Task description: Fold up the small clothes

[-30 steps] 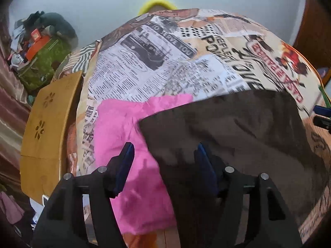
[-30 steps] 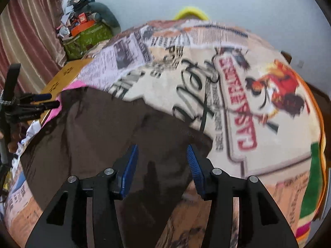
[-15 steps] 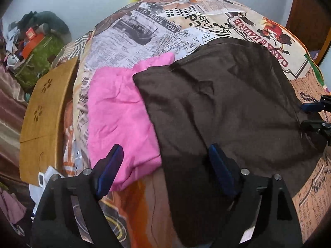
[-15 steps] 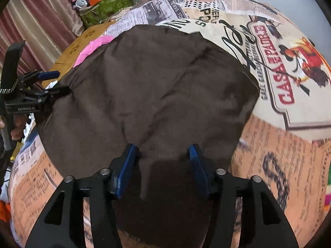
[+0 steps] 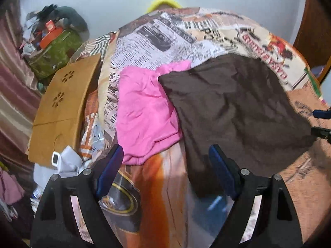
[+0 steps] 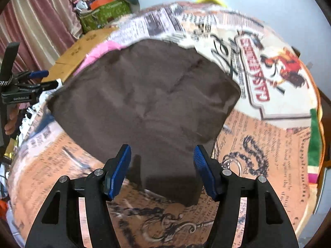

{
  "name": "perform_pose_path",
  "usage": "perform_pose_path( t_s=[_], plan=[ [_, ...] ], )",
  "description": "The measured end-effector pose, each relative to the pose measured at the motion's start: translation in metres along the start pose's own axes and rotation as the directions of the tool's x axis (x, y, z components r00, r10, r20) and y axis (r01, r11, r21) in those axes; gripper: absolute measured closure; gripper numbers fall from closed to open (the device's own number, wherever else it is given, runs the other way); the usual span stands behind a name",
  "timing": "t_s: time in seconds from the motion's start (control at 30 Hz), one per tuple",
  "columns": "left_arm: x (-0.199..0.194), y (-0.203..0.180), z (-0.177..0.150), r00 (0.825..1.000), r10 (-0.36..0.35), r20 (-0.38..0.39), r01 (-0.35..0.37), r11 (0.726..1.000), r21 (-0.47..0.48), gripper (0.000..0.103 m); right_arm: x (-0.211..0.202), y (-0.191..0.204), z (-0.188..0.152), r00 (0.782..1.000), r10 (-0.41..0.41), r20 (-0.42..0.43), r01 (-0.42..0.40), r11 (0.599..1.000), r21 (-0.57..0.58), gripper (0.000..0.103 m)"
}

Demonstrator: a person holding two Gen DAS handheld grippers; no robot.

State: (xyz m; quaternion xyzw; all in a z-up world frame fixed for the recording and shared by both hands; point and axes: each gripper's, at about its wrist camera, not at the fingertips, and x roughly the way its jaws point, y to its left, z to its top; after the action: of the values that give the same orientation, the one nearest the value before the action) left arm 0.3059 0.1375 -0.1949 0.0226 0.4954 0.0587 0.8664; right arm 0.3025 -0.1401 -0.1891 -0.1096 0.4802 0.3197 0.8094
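A dark brown garment (image 5: pixel 233 107) lies spread flat on the printed bedspread (image 5: pixel 165 41); it also fills the middle of the right wrist view (image 6: pixel 149 103). A pink garment (image 5: pixel 142 105) lies to its left, partly under the brown one, and only its edge (image 6: pixel 99 50) shows in the right wrist view. My left gripper (image 5: pixel 165 169) is open and empty above the near edge, between the two garments. My right gripper (image 6: pixel 162 169) is open and empty over the brown garment's near corner. Each gripper shows at the edge of the other's view.
A tan cardboard box (image 5: pixel 62 107) with flower cut-outs stands left of the bed. A green bag (image 5: pixel 53 53) heaped with clutter sits at the back left by a striped curtain (image 6: pixel 41 20). A yellow object (image 5: pixel 163 2) peeks over the bed's far edge.
Both grippers have opened wider and pulled back towards the near edge. The brown garment, held up a second ago, now lies flat on the bedspread.
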Motion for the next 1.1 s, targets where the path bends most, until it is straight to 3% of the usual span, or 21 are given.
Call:
perform_pose_path(
  t_s=[0.23,0.4,0.57,0.73,0.97,1.1],
  plan=[
    [-0.027,-0.006,-0.013,0.996,-0.085,0.0,0.085,0.994,-0.075,0.018,-0.023,0.025,0.011,0.995,0.02,0.096,-0.018,0.999,-0.027,0.043],
    [-0.023,-0.013,-0.03,0.988,-0.145,-0.044,0.139,0.982,-0.125,0.018,-0.012,0.039,0.007,0.996,0.037,0.084,-0.034,0.999,-0.038,0.043],
    [-0.006,-0.016,-0.043,0.966,-0.234,-0.112,0.209,0.958,-0.197,0.019,0.002,0.049,0.002,0.998,0.045,0.047,-0.042,0.998,-0.053,0.043],
    [0.017,-0.017,-0.05,0.925,-0.343,-0.163,0.287,0.912,-0.293,0.022,0.006,0.056,-0.001,0.999,0.036,0.037,-0.032,0.995,-0.089,0.043],
    [0.024,-0.017,-0.043,0.921,-0.366,-0.13,0.311,0.895,-0.32,0.022,0.005,0.056,0.004,0.999,0.027,0.042,-0.022,0.995,-0.101,0.043],
    [0.021,-0.012,-0.037,0.942,-0.311,-0.127,0.268,0.923,-0.275,0.031,0.003,0.055,0.009,0.998,0.036,0.047,-0.032,0.996,-0.081,0.043]
  ],
)
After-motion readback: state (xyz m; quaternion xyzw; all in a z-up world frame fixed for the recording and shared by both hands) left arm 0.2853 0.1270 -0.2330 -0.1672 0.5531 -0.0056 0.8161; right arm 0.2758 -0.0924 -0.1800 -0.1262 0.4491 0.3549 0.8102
